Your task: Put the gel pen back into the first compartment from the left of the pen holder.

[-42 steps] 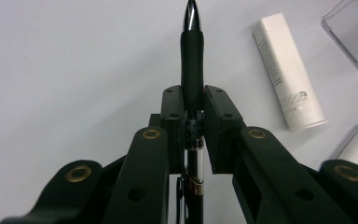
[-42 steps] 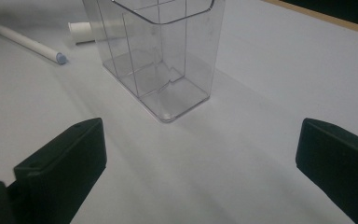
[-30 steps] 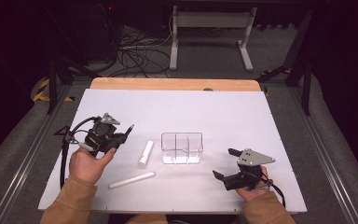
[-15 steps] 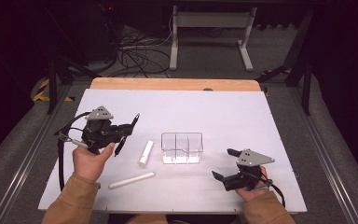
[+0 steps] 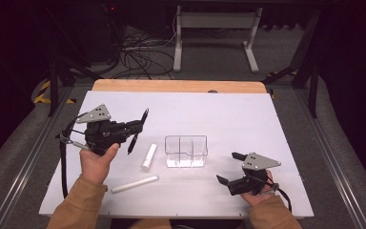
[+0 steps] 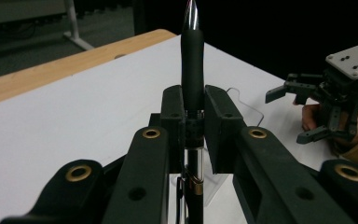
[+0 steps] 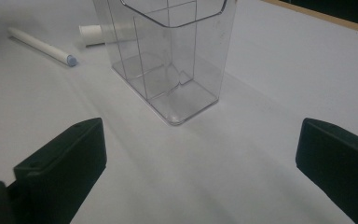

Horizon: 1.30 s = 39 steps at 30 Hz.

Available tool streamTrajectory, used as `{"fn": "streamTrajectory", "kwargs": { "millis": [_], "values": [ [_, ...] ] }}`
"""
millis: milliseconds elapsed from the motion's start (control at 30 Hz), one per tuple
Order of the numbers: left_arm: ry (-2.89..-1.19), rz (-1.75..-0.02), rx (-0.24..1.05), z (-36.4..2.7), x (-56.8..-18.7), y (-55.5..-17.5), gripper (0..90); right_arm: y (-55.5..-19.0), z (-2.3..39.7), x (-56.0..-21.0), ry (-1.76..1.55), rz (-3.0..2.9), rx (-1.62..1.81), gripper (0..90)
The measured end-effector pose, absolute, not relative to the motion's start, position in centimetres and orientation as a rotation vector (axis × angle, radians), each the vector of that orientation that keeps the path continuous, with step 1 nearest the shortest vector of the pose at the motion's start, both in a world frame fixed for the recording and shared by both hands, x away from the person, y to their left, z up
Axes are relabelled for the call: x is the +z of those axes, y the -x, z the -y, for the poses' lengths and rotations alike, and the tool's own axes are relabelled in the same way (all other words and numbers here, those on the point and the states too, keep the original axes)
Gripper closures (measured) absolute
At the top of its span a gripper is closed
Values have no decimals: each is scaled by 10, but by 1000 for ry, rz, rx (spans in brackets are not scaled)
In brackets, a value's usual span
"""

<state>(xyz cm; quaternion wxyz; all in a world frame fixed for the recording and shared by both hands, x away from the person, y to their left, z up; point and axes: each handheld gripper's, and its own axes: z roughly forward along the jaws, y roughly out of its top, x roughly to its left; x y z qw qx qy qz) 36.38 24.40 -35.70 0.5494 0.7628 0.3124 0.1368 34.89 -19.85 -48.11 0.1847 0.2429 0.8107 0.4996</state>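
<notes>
One black pen (image 5: 138, 130) is clamped between the jaws of the left gripper (image 6: 193, 128), lifted clear of the bench (image 5: 267, 124) and left of the clear divided holder (image 5: 186, 150), probably its destination. Two white markers lie beside the holder: one short (image 5: 148, 156), one long (image 5: 135, 184). The right gripper (image 5: 228, 168) rests near the holder, jaws spread and empty.
</notes>
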Motion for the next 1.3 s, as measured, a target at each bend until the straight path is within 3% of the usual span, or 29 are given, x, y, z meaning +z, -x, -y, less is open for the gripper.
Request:
{"fn": "streamTrajectory", "kwargs": {
  "millis": [1300],
  "values": [
    [-1667,-476,341,-179,-369,-380,791,-348,198,-481,-671,-2292,1416,19]
  ]
}}
